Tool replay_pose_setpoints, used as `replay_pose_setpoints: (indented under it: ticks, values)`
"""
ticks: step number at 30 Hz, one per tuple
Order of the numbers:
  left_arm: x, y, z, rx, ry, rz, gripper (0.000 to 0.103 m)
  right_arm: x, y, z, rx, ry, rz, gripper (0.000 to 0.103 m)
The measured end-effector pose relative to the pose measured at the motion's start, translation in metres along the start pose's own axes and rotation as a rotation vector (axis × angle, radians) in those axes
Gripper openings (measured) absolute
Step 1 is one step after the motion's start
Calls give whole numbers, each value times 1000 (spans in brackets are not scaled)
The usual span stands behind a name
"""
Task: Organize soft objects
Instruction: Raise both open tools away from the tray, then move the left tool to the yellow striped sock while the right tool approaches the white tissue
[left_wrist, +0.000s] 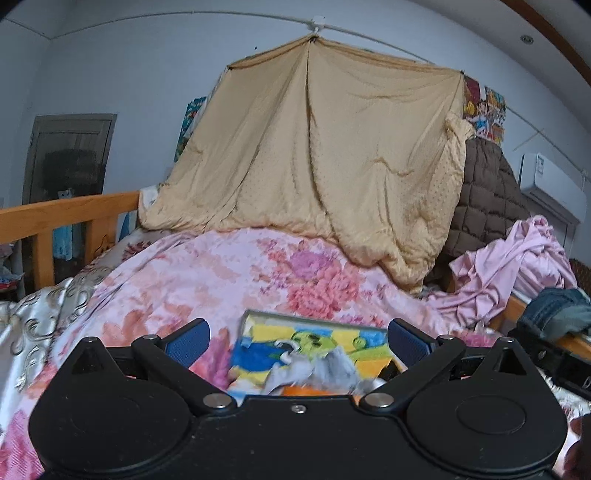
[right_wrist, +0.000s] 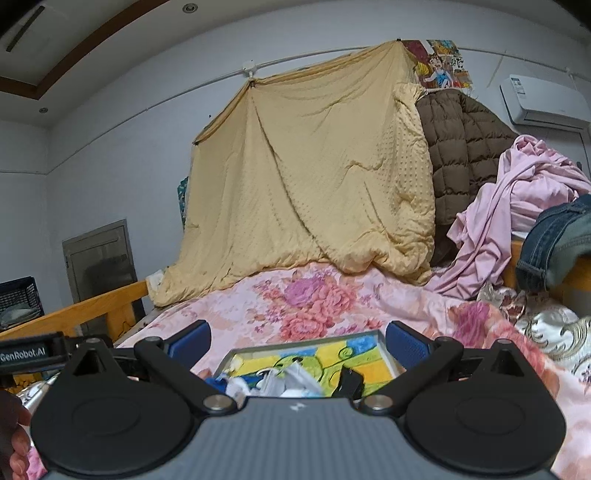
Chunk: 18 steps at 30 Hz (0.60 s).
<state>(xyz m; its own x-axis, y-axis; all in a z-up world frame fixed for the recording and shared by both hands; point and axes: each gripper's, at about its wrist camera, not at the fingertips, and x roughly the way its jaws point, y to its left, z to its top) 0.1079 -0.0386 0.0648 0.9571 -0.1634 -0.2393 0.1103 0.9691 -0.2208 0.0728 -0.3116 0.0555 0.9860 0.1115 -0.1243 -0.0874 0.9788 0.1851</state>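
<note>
On the bed, a pink floral quilt (left_wrist: 229, 280) spreads under both grippers, and on it lies a colourful cartoon-print towel with a grey border (left_wrist: 306, 350), with a crumpled grey-white cloth (left_wrist: 332, 373) blurred on its near part. The left gripper (left_wrist: 297, 341) stands wide, nothing pressed between its blue pads, the towel lying below the gap. The right gripper (right_wrist: 297, 341) is spread just as wide over the same towel (right_wrist: 332, 354), gripping nothing.

Behind, a tan dotted blanket (right_wrist: 306, 192) hangs like a wall from a line on the wall and meets the quilt's far side. To its right hangs a brown quilted jacket (right_wrist: 458, 147); below that a heap of pink satin fabric (right_wrist: 517, 199) and folded blue jeans (right_wrist: 554, 243) crowd the right side. A wooden bed rail (left_wrist: 70, 210) bounds the left edge. Between towel and blanket the quilt lies bare.
</note>
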Motion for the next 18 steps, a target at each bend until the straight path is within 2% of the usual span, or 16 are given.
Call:
replay_pose_setpoints:
  ticks: [8,18]
  values:
    - [-10,38,-11,19,88,15,102,-5,21,-16,-37,70,36,103]
    - [-12,59,-38,82,152,14,102,3,47,-37,-119,177,62,103]
